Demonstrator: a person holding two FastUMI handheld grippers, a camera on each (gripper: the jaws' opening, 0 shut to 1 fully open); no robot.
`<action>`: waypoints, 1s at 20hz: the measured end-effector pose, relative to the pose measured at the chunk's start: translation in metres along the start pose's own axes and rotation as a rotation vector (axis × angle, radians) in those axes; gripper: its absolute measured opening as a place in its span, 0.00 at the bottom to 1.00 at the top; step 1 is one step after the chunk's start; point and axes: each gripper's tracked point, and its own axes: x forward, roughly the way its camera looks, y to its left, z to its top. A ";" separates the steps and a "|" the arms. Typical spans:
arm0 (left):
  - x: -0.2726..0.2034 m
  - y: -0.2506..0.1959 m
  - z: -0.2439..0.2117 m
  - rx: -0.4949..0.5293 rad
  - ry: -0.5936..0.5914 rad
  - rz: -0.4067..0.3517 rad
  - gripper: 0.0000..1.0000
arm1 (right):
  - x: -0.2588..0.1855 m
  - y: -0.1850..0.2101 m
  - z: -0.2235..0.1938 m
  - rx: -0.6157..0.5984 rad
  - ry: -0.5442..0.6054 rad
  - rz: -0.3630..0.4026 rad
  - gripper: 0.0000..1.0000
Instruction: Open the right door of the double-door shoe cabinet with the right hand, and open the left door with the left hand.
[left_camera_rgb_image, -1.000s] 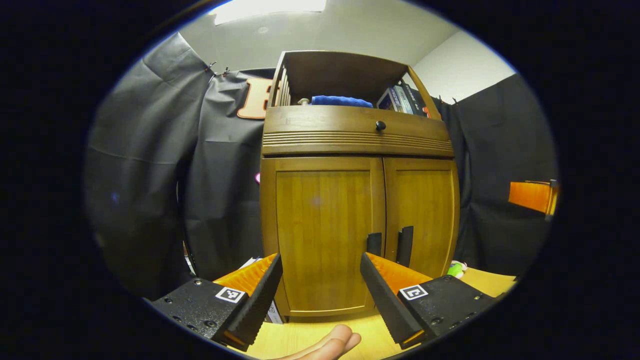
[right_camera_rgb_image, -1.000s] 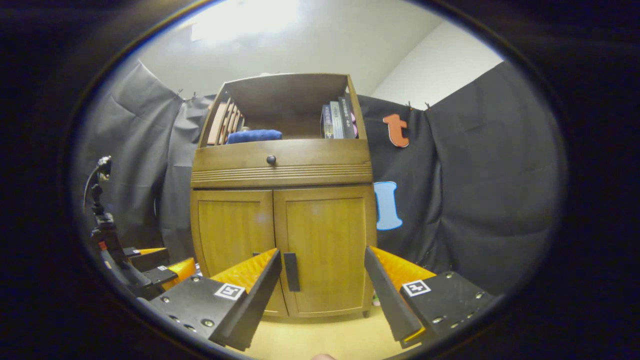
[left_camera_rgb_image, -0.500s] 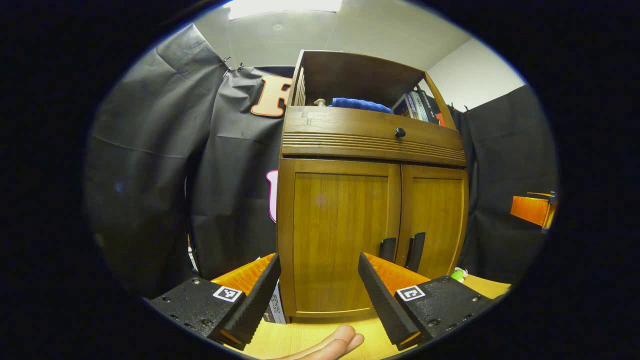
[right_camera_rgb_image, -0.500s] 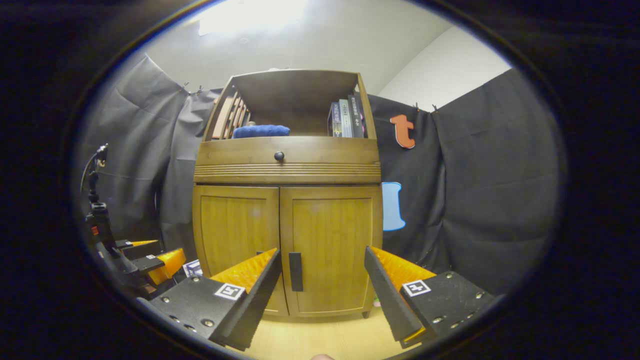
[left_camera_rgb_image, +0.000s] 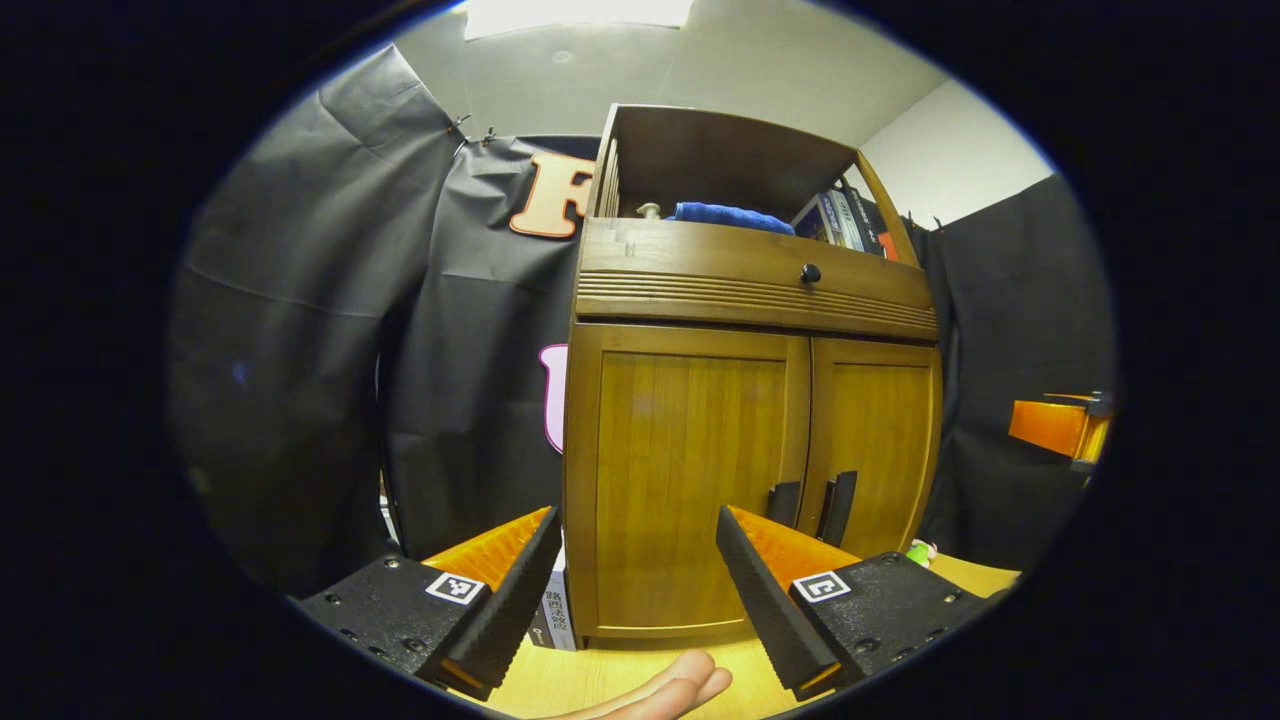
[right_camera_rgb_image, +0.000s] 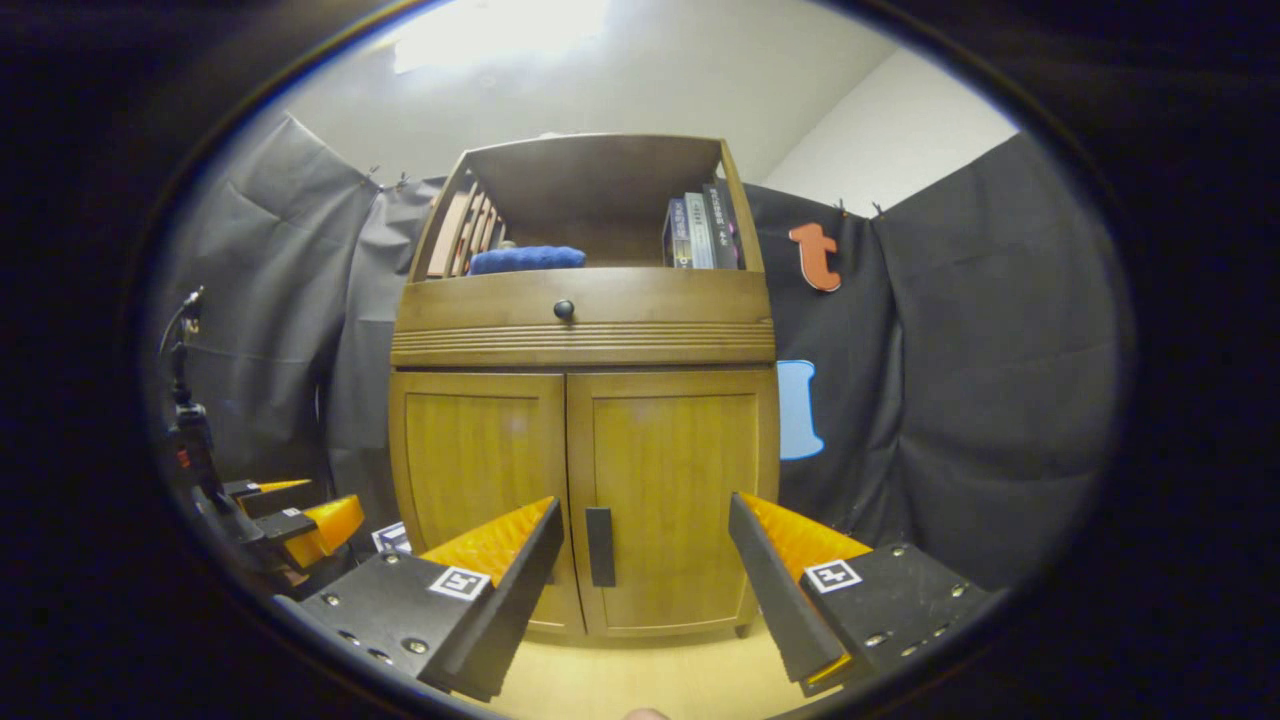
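Observation:
The wooden shoe cabinet (right_camera_rgb_image: 585, 420) stands ahead with both lower doors closed. In the right gripper view the right door (right_camera_rgb_image: 672, 500) carries a black vertical handle (right_camera_rgb_image: 599, 546), seen between the open fingers of my right gripper (right_camera_rgb_image: 640, 580), still some way off. In the left gripper view the left door (left_camera_rgb_image: 690, 470) faces my open left gripper (left_camera_rgb_image: 635, 585); its black handle (left_camera_rgb_image: 782, 503) sits beside the right door's handle (left_camera_rgb_image: 838, 508). The left gripper (right_camera_rgb_image: 290, 515) also appears low at the left of the right gripper view.
A drawer with a black knob (right_camera_rgb_image: 564, 309) sits above the doors. The open top shelf holds a blue cloth (right_camera_rgb_image: 527, 259) and books (right_camera_rgb_image: 700, 230). A box (left_camera_rgb_image: 553, 615) stands on the light wood floor (right_camera_rgb_image: 640, 675) left of the cabinet. A person's fingers (left_camera_rgb_image: 665, 690) show at the bottom.
Both grippers have drifted a little: the cabinet shifted right in each view and looks slightly nearer in the right gripper view. Doors remain closed, both grippers remain open.

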 end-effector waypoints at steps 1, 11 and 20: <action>0.000 0.001 -0.001 -0.004 0.004 0.004 0.94 | 0.007 0.001 0.001 -0.008 -0.009 0.009 0.94; 0.003 0.006 0.002 -0.054 0.015 -0.023 0.95 | 0.115 0.007 -0.046 0.008 0.096 0.043 0.98; -0.002 0.020 0.011 -0.077 -0.011 -0.008 0.91 | 0.175 0.036 -0.108 0.049 0.178 0.075 0.99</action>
